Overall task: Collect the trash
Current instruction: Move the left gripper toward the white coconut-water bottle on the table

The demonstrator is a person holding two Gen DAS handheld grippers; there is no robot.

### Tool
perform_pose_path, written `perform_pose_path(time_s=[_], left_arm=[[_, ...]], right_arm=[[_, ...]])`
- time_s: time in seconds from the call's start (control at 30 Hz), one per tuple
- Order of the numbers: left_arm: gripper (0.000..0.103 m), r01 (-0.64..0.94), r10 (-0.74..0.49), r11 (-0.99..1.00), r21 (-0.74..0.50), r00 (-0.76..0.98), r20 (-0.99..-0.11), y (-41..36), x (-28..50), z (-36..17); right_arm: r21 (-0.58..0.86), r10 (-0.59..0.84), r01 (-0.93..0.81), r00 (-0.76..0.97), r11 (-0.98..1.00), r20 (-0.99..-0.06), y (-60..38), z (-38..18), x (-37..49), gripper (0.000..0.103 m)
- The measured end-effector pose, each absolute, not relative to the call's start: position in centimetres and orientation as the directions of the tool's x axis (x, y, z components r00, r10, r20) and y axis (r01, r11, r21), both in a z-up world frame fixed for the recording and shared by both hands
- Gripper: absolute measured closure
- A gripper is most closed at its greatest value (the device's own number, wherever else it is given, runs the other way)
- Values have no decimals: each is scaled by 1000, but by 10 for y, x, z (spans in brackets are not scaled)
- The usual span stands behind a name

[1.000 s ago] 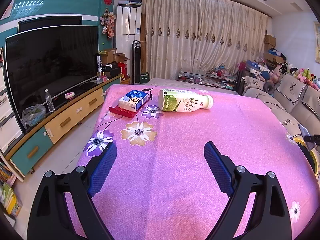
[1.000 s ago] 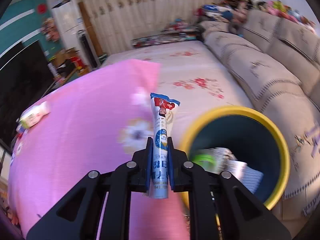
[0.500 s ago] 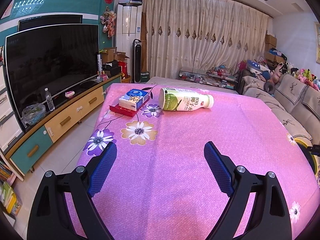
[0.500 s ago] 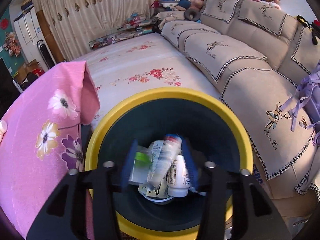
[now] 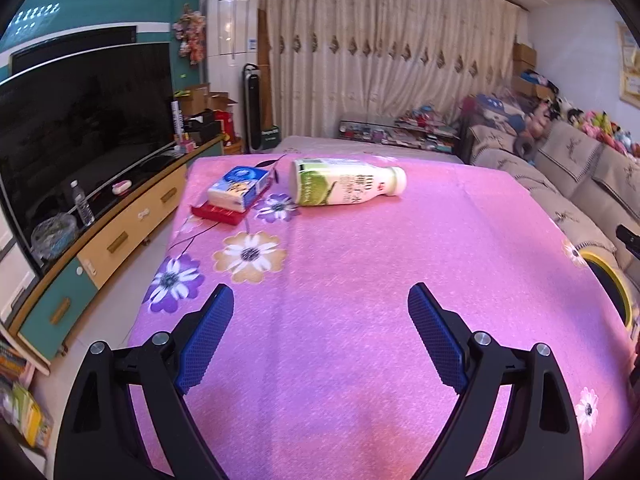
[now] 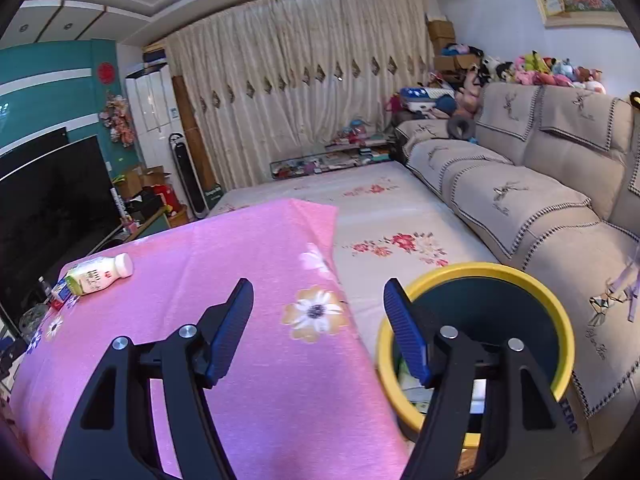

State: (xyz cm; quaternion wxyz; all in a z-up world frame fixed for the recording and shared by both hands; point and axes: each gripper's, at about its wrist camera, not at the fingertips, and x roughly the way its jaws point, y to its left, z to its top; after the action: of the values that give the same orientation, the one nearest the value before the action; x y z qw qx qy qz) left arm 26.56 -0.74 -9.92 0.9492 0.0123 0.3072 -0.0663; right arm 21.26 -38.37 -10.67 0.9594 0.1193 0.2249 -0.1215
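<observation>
Trash left on the pink cloth (image 5: 360, 280) comes down to a bottle (image 5: 346, 187) lying on its side at the far end, cap to the right, and just left of it a blue carton (image 5: 239, 188) resting on a red box (image 5: 218, 213). Whether the carton and box count as trash I cannot tell; the bottle looks like the clear candidate. From the right wrist view the same bottle (image 6: 98, 273) sits far off to the left.

A bin (image 6: 562, 320) with a yellow rim stands on the floor at the near right, between the cloth's edge and the sofa (image 6: 520, 208). Some wrappers show at its bottom, partly hidden behind the right gripper's finger.

The right gripper (image 6: 318, 330) has its jaws opening, with nothing between them; it hangs over the cloth's near right edge, its right finger in front of the bin's mouth. The left gripper (image 5: 320, 332) is spread wide and empty, low over the near part of the cloth, well apart from the bottle.

By my reading, one drop-off is over and the step in hand is the reach for the next piece. That calls for a gripper to travel to the far end, with jaws wide enough to straddle the bottle's body across its width (it is round and may roll if nudged on one side), then close, lift, and carry it right to the bin.
</observation>
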Motion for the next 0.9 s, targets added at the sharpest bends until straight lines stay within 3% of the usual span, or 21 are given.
perform_pose_path(time_s=[0.3,0.6,0.9], left_arm=[[15,328,-255,944,31,788,-560,-38,330,-57],[15,481,-305,868,128,717,-626,-71,430,-70],[15,568,-316,810,146,632,-708,-74,507,-89]], right_arm=[[225,-168,290,881,930,-442,-387,-110,207,32],[156,-186,277,881,948,-435,-369,-103,210,32],[182,-165,275,872,944,-461,-376,-105,215,29]])
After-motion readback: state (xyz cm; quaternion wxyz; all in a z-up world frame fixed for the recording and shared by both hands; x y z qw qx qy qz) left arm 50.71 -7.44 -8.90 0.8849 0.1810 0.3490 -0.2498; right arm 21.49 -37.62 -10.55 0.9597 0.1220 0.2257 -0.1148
